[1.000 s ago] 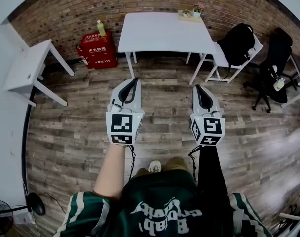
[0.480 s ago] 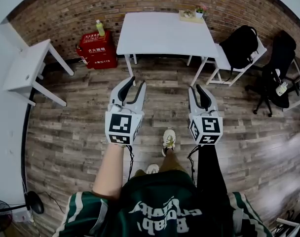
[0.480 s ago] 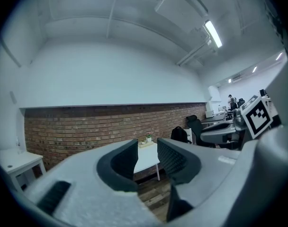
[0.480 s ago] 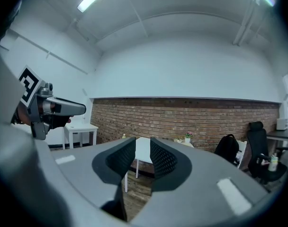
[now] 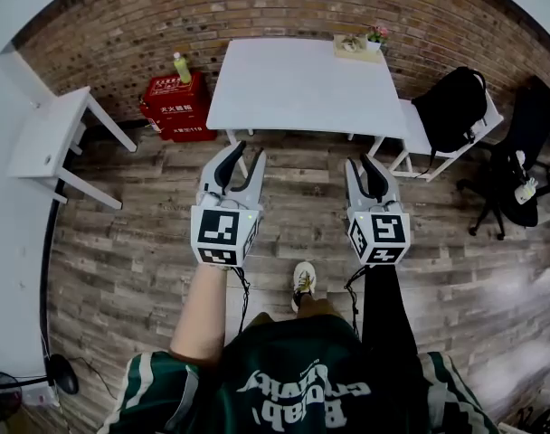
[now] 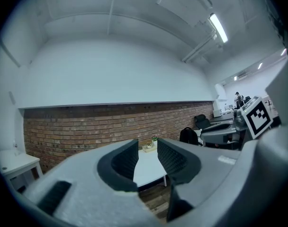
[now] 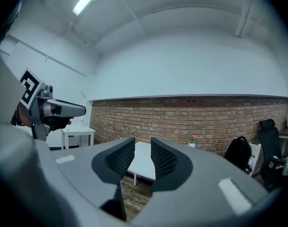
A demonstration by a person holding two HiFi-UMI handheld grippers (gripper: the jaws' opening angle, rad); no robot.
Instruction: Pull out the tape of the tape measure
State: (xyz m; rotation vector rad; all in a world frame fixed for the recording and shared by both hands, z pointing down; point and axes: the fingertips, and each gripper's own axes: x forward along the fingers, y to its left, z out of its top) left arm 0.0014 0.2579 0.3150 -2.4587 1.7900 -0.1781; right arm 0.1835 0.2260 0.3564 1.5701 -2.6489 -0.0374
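Observation:
No tape measure shows in any view. My left gripper [image 5: 251,152] and right gripper [image 5: 358,162] are held level side by side over the wooden floor, pointing at a white table [image 5: 302,84]. The jaws of both have just been opening, and they stand open with nothing between them. In the left gripper view the left gripper [image 6: 147,146] frames the table [image 6: 146,167], with the right gripper [image 6: 229,132] at the right. In the right gripper view the right gripper [image 7: 142,144] frames the same table [image 7: 143,161].
A small wooden tray with a potted plant [image 5: 356,45] sits at the table's far right corner. A red box [image 5: 177,105] stands by the brick wall, a white side table [image 5: 49,134] at left. A backpack on a white chair [image 5: 451,107] and an office chair [image 5: 528,152] stand at right.
Both grippers' jaws went from shut to open. Both hands moved forward toward the white table, which now lies closer. The person's foot stepped forward.

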